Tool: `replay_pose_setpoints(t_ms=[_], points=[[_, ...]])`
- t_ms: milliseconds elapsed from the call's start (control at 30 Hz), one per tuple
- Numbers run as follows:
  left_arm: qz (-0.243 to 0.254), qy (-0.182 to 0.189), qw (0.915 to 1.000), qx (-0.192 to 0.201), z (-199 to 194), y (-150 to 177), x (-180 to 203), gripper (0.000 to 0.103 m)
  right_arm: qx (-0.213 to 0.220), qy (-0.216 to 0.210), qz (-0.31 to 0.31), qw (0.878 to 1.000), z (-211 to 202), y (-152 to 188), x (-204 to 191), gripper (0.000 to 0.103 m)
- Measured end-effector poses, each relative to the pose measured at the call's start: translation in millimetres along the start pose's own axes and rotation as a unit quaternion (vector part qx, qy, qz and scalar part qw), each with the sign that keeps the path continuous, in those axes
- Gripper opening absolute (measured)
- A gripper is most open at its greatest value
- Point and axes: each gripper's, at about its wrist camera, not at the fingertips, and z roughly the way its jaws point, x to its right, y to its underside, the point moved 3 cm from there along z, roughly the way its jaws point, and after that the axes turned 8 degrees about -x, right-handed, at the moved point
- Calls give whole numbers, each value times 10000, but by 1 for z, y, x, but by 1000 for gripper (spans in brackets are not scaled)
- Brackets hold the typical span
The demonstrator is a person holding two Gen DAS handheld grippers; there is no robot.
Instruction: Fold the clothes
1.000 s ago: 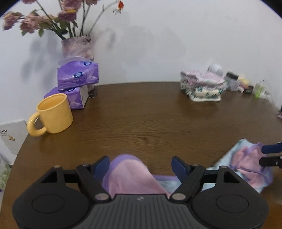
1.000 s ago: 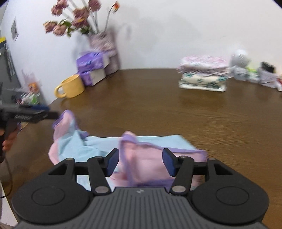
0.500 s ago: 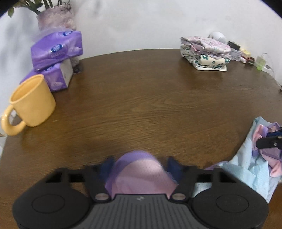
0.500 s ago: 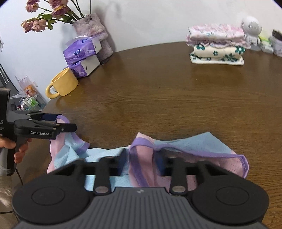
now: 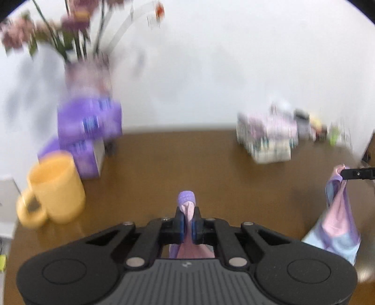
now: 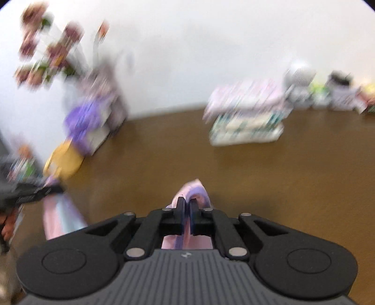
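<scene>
Jaws that stood open half a second ago are now both clamped, my left gripper point(image 5: 186, 223) and right gripper point(image 6: 186, 217) each pinching a purple-trimmed edge of the garment point(image 5: 337, 225), lifted off the table point(image 5: 211, 164), so I judge it ready to spread for folding.

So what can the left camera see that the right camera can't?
Only the left wrist view shows the right hand-held gripper pinching a corner of the garment, which hangs below it. Only the right wrist view shows the left hand-held gripper from the side, and a white round thing by the wall. Both show fabric pinched between their own shut fingers, the yellow mug, the purple tissue packs, the flowers and the folded clothes stack on the brown table.
</scene>
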Motion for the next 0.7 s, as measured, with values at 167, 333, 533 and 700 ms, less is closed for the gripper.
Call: replay_pose_setpoints(t_ms=[167, 333, 533, 700], points=[[-203, 73, 9916, 1279, -58, -50, -5, 5, 735, 179, 226, 9969, -34, -46, 20, 3], [-209, -155, 9855, 1679, -86, -31, -19, 6, 1338, 166, 412, 9900, -80, -64, 48, 3], [-417, -304, 9967, 629, -41, 34, -39, 6, 725, 436, 848, 9928, -50, -26, 103, 3], [-518, -319, 9981, 111, -14, 73, -43, 6, 260, 465, 1180, 9916, -10, 5, 129, 3]])
